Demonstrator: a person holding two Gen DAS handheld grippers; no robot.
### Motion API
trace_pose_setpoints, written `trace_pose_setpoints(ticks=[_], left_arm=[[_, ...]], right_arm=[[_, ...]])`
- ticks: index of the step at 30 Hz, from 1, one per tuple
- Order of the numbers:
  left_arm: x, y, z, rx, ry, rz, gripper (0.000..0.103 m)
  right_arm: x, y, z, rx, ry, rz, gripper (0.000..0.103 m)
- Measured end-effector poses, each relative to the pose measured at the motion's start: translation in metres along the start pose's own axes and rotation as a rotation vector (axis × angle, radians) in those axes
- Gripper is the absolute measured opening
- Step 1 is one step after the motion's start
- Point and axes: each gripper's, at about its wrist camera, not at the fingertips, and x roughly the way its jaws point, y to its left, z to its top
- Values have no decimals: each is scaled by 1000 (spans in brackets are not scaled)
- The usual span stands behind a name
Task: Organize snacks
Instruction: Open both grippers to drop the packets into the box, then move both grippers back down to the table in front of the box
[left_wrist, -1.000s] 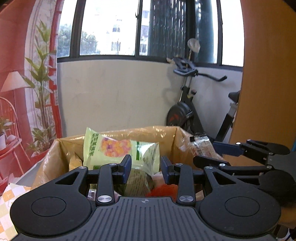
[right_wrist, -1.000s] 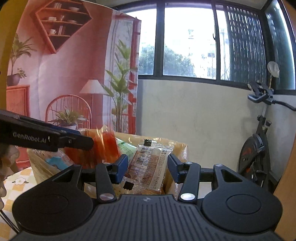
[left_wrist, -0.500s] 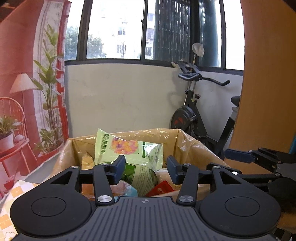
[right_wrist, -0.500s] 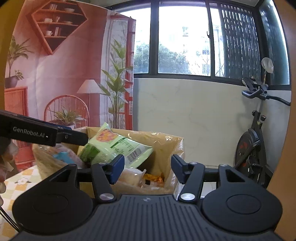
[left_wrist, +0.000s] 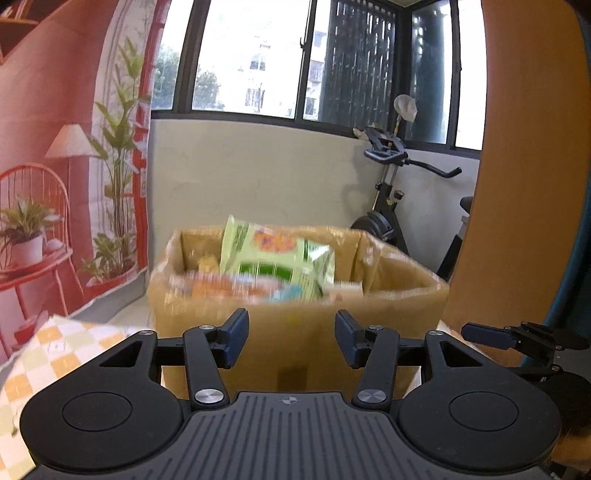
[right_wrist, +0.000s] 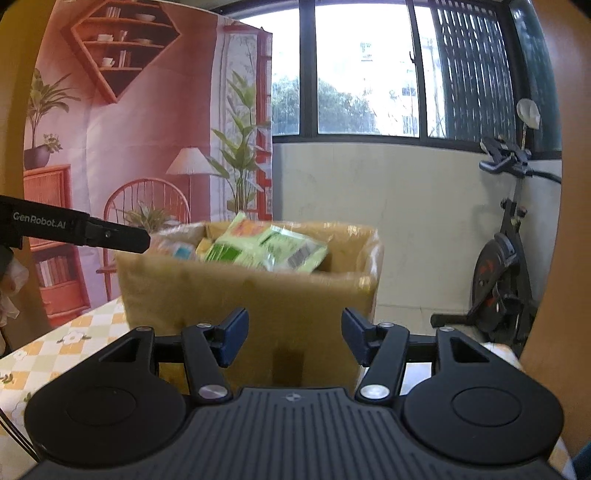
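Left hand-held gripper (left_wrist: 291, 338): jaws have just been opening, now part-spread with nothing between them. A second ago it was over the cardboard box (left_wrist: 295, 332) with the green snack bag (left_wrist: 275, 260) at its tips; now it's backed off, facing the box's near wall.

Right hand-held gripper (right_wrist: 291, 338): same story. Jaws have just been opening, nothing between them; the clear-wrapped pack it carried is gone from its tips, apparently dropped in the box.

Read: both drops done, this round of sorting finished, both free for the next snack.

Box sits at 12 o'clock from both on the checked surface (right_wrist: 55, 350), open-topped and near full. Green bag leans at the top above the rim; blurred orange and blue packs at its 7 o'clock.
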Motion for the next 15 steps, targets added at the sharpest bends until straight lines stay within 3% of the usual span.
trace_pose_setpoints(ticks=[15], left_arm=[[6, 2, -81, -5, 142, -18, 54]], right_arm=[[-19, -6, -89, 113, 194, -74, 59]])
